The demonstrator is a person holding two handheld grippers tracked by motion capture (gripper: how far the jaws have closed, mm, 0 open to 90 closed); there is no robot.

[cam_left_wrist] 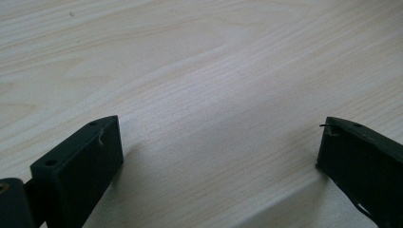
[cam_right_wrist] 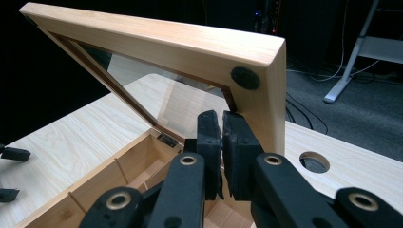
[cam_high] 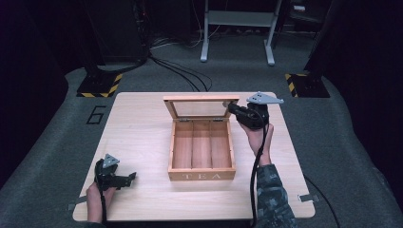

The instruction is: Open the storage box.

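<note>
You are propping the tea box (cam_high: 202, 152) lid (cam_right_wrist: 190, 47) fully up with your pinched-together, empty right gripper (cam_right_wrist: 222, 126), while your left gripper (cam_left_wrist: 218, 156), near the box's front-left corner, is idling wide apart, compartments awaiting filling.

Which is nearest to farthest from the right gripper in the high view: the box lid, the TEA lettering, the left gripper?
1. Box lid, raised, right beside the right gripper.
2. TEA lettering, on the box's front.
3. Left gripper, at the table's near left.

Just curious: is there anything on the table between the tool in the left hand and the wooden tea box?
No. In the high view, bare table lies between the left tool and the tea box.
</note>
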